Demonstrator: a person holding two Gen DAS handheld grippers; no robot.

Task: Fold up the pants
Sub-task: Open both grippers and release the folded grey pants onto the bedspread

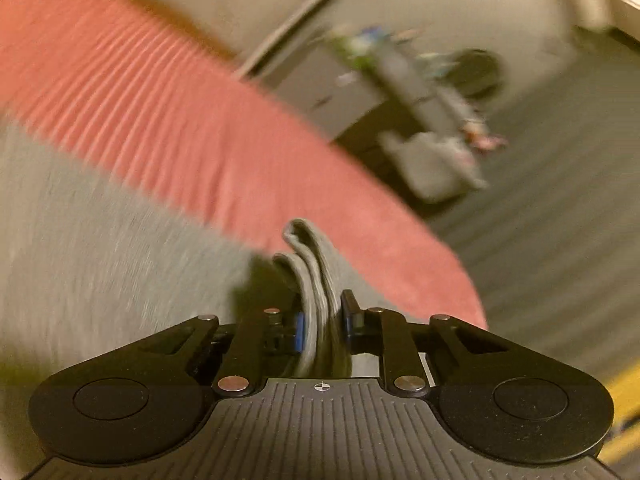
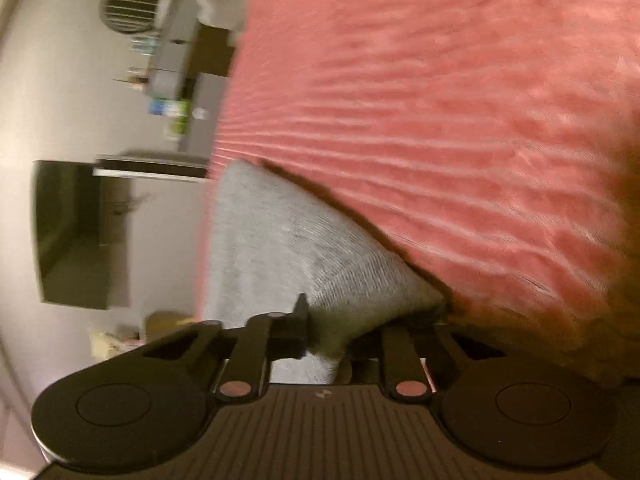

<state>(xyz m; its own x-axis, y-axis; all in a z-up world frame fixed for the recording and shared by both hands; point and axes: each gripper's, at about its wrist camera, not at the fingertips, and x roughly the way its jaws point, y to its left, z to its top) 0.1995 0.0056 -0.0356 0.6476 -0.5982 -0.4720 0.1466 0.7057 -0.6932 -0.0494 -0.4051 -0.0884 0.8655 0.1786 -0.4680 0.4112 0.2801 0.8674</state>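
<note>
Left wrist view shows the left gripper [image 1: 322,320] clamped on several stacked layers of the grey pants [image 1: 100,248]: the folded edges stand up as ridges between the two black fingers [image 1: 350,312], with a blue pad just visible against the cloth on the inner side of each. The rest of the garment spreads away to the left of the tool as a broad grey sheet lying on a ribbed pink blanket [image 1: 168,120], whose curved edge runs ahead and to the right of the fingers. Beyond that edge this view alone shows a striped floor and a blurred set of shelves with small coloured items against a pale wall. The right wrist view, tilted sideways, shows the right gripper [image 2: 326,332] pinching a single bunched corner of the same grey fabric [image 2: 280,240], which tapers down between its fingers and widens ahead of them. Here the pink blanket [image 2: 440,120] fills everything ahead and to the right of the tool, and only this view shows a dark flat screen [image 2: 72,232] and a round vent on the wall to the tool's left.
</note>
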